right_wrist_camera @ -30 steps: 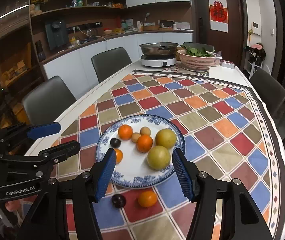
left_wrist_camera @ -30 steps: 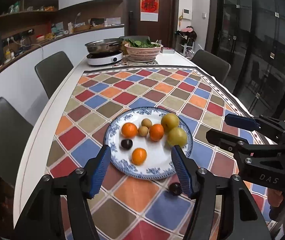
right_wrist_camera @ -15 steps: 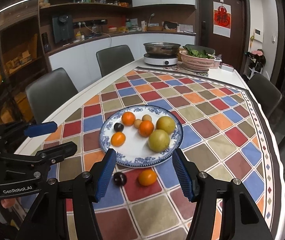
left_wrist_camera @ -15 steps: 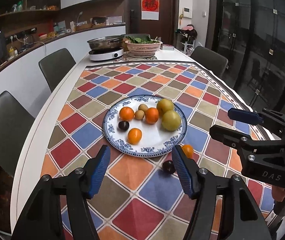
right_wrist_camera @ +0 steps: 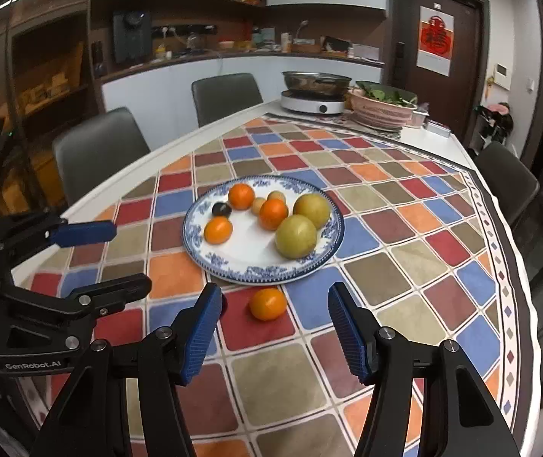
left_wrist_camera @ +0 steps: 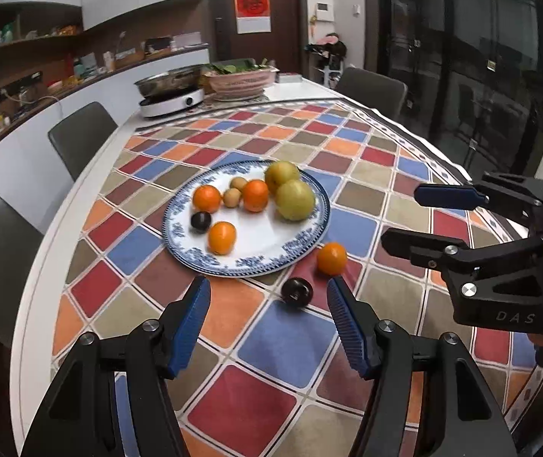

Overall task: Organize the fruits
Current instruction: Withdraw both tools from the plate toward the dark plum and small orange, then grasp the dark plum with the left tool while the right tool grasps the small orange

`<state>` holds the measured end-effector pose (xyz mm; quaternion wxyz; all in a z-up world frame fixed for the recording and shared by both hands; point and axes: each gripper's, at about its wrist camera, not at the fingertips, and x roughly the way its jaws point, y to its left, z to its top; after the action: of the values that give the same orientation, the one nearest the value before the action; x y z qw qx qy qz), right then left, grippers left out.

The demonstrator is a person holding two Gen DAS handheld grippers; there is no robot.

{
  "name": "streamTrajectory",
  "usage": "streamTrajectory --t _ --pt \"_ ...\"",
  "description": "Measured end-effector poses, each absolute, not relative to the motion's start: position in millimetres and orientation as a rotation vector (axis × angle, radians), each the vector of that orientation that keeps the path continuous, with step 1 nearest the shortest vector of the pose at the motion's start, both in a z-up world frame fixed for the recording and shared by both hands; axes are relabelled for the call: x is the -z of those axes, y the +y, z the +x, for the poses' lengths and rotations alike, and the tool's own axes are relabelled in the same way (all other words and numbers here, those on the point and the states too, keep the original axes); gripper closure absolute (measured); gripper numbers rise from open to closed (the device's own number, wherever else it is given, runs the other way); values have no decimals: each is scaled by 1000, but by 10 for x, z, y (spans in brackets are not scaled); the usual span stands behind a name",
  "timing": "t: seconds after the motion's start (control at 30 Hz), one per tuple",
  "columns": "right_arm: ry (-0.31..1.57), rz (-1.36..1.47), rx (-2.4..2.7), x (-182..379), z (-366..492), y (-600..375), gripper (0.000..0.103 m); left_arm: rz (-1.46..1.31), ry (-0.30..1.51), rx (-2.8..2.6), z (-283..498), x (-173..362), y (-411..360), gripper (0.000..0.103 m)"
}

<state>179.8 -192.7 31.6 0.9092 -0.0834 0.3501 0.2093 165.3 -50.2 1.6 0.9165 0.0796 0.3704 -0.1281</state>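
Note:
A blue-and-white plate (left_wrist_camera: 180,236) (right_wrist_camera: 195,243) on the checkered tablecloth holds three oranges, two yellow-green pears (left_wrist_camera: 295,200) (right_wrist_camera: 296,236), two small brown fruits and a dark plum (left_wrist_camera: 200,221). On the cloth just in front of the plate lie a loose orange (left_wrist_camera: 331,258) (right_wrist_camera: 267,304) and a loose dark plum (left_wrist_camera: 296,292); in the right wrist view that plum is mostly hidden behind the left finger. My left gripper (left_wrist_camera: 269,321) (right_wrist_camera: 100,259) is open and empty, near the loose plum. My right gripper (right_wrist_camera: 275,331) (left_wrist_camera: 419,217) is open and empty, near the loose orange.
A cooker with a steel pan (left_wrist_camera: 170,93) and a pink basket of greens (left_wrist_camera: 239,82) stand at the table's far end. Grey chairs (left_wrist_camera: 79,137) line the left side and far right. The table edge (right_wrist_camera: 515,266) runs close on the right.
Both grippers have drawn back toward me and away from the plate, so the loose orange and plum now lie ahead of the fingertips. Both stay open. No fruit has moved.

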Motion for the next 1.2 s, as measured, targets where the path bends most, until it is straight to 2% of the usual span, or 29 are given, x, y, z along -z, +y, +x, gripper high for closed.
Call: streamTrajectory --t 0.17,0.4,0.57,0.87,1.07,1.2 --pt "731 -236 -468 -164 1815 -1888 44 180 785 306 1704 140 -543 43" --pt "763 -313 -504 77 1968 -1821 44 212 844 370 1855 394 -588 55" --pt "806 -300 -536 222 2105 -1799 45 209 871 406 1978 499 -617 57" --pt "867 -284 -565 422 2268 -1771 53 212 896 439 2115 612 -658 62" --pt "879 -278 -577 447 2356 -1748 53 186 917 458 2208 675 -662 64" --pt "884 -271 -583 460 2400 -1730 57 169 928 466 2237 701 -653 72"
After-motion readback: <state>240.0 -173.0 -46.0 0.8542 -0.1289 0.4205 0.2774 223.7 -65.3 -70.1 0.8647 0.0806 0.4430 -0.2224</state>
